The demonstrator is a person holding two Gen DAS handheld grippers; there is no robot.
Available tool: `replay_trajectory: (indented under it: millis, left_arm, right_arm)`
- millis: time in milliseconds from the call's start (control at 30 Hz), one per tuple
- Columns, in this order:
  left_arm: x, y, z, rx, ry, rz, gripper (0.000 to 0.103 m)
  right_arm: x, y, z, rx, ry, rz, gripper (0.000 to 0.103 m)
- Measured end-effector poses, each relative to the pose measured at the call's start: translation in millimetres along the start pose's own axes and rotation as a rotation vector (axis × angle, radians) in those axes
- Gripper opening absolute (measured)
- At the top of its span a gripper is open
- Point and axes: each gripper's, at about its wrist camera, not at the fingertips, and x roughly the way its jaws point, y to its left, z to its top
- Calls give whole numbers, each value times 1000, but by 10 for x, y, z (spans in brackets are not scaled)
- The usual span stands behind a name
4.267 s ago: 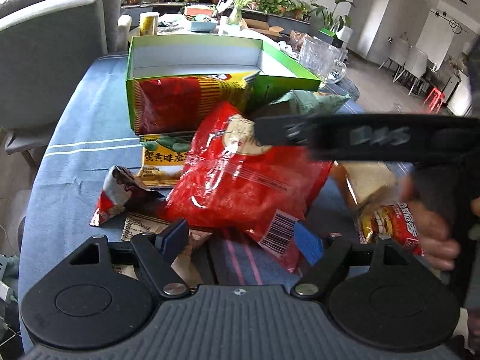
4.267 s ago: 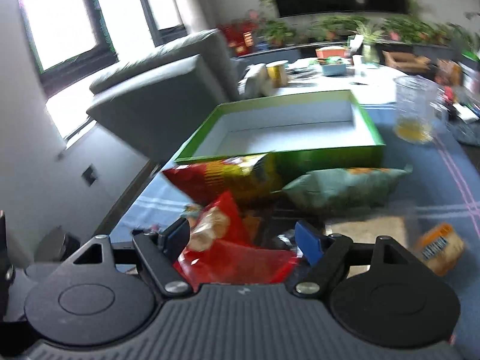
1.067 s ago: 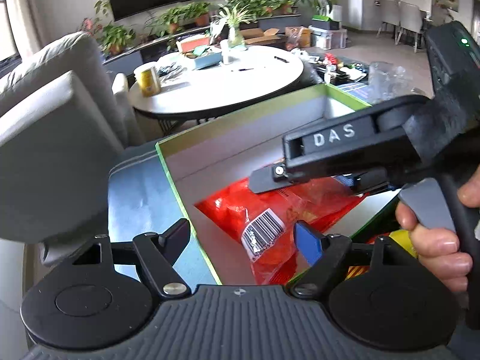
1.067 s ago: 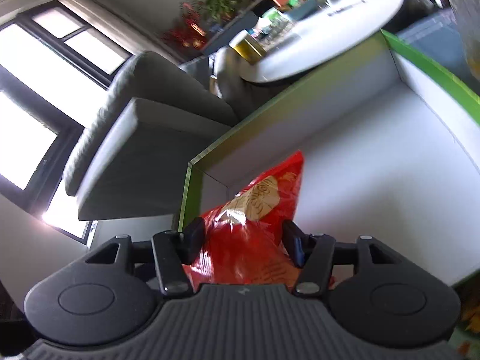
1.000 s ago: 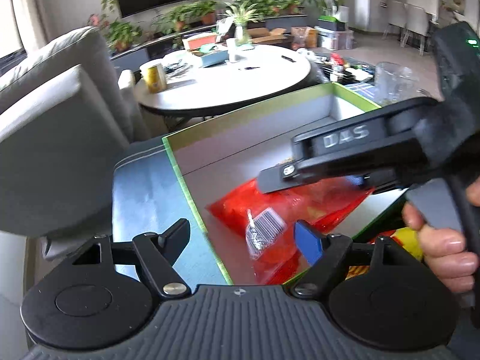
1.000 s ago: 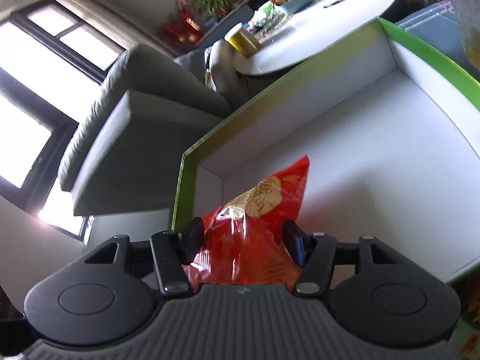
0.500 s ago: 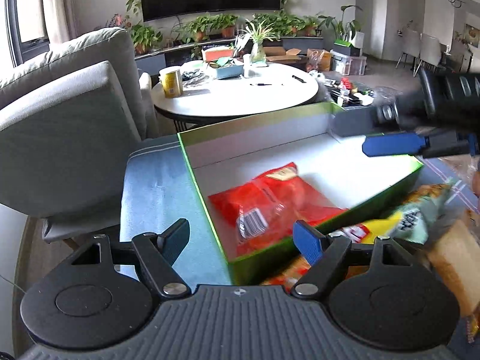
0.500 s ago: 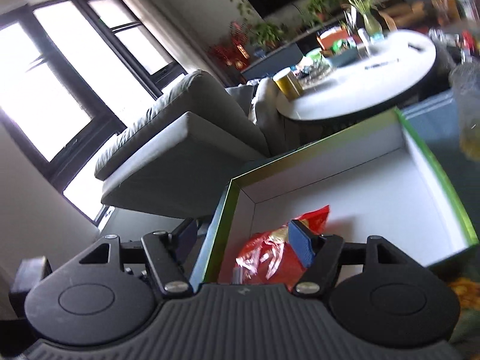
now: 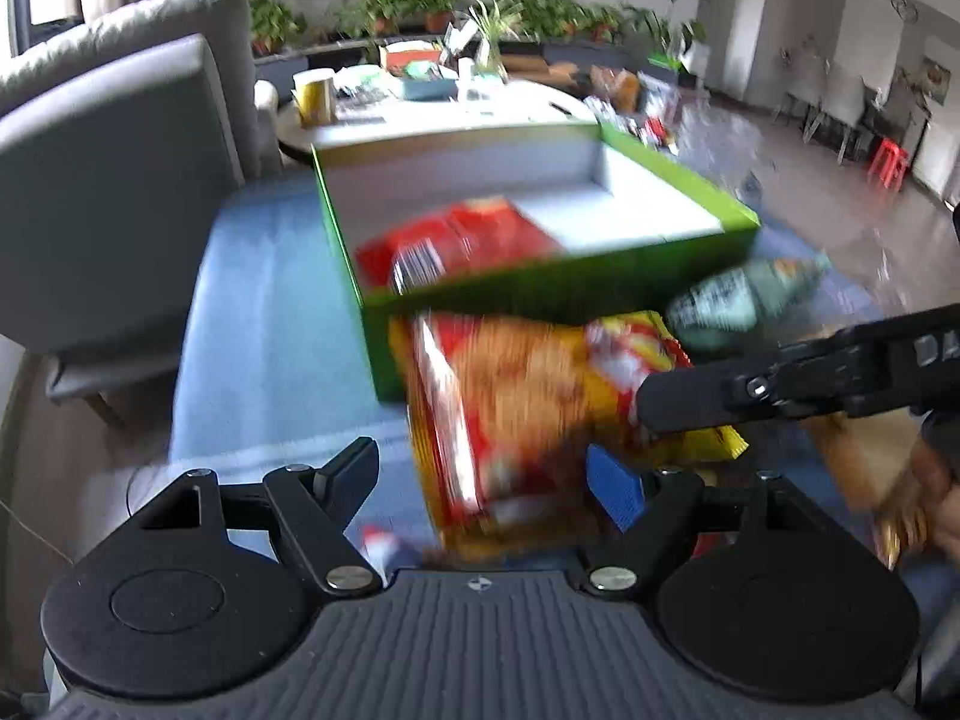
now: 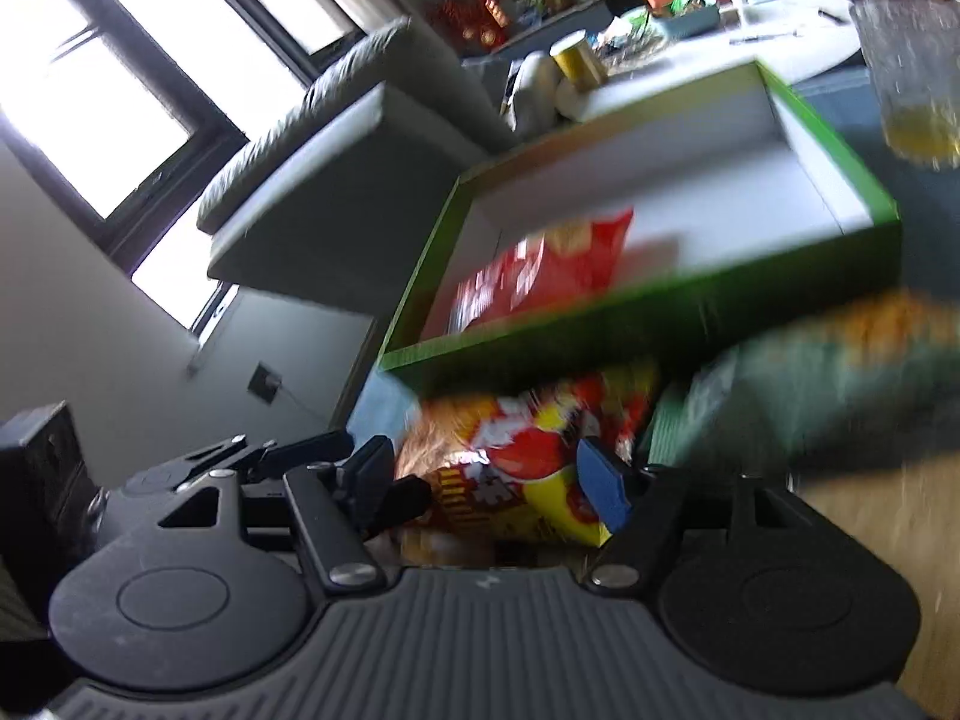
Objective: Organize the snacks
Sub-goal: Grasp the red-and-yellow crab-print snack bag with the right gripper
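Between the spread jaws of both grippers: 1 yellow-red chip bag.

Left gripper [image 9: 483,477] and right gripper [image 10: 489,474] grip nothing; the chip bag [image 9: 522,402] lies lengthwise toward the green box [image 9: 540,294], which holds a red snack bag [image 9: 456,246].

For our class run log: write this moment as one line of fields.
box: one red bag inside | left gripper: open | right gripper: open | yellow bag: on table

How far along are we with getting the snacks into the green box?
Done: one red snack bag lies inside the green box. In hand: nothing; the left gripper and right gripper are both open over the red-and-yellow chip bag. Left: that bag and the green bag, both outside the box on the table.
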Motion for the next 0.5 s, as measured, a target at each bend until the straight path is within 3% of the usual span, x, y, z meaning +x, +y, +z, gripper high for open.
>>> replay_trajectory:
  millis: [100,233,367,500]
  left_arm:
    - [-46,-22,-91,-14,6,6,74]
    - [-209,9,-114,-49,-42,-17,74]
    - [-370,40,-61,-58,-106,10,74]
    - [-398,193,95,-169,-168,2,75]
  right_arm:
    - [-73,5,-131,4,4,7,79]
    - [-127,12,-172,30,25,28,79]
    - [-109,3,-179,56,23,33,79]
    - [-107,-18,-209,66,16,37,79]
